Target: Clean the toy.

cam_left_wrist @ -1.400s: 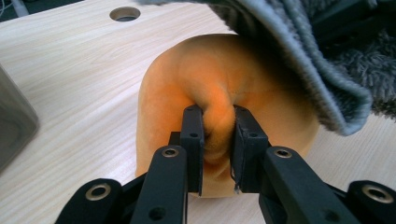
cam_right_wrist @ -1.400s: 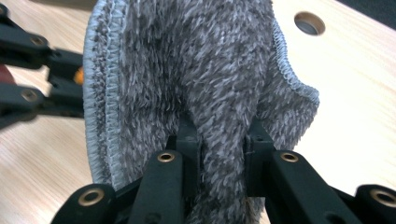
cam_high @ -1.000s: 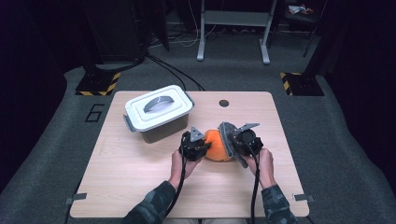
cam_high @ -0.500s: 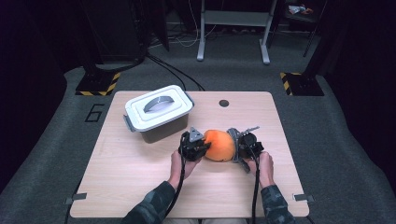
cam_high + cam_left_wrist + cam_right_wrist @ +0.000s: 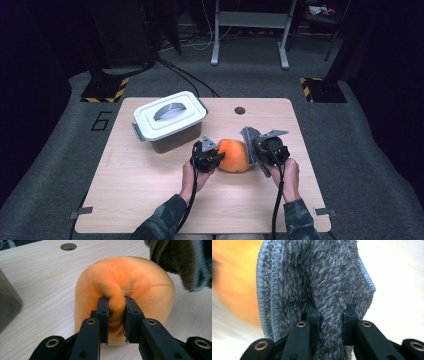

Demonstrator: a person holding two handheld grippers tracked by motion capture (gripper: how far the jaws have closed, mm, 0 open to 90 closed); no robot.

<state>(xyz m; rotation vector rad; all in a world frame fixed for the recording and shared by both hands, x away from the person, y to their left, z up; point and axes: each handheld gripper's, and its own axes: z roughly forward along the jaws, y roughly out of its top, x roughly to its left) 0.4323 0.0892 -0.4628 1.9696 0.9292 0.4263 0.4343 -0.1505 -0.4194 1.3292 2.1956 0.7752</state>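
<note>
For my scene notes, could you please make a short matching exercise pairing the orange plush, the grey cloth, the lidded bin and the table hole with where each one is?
Things:
1. plush
2. cloth
3. bin
4. hole

Places:
A. pinched in the right gripper
B. far edge of the table, uncovered
C. pinched in the left gripper
D. far left of the table, lid on

Pairs: 1-C, 2-A, 3-D, 4-B

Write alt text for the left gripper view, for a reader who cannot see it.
Two black jaws of the left gripper pinch a fold of a soft orange plush ball that rests on a pale wooden table. A grey fuzzy cloth hangs in at the top right, just beside the ball, and a round hole in the table shows at the far edge.
</note>
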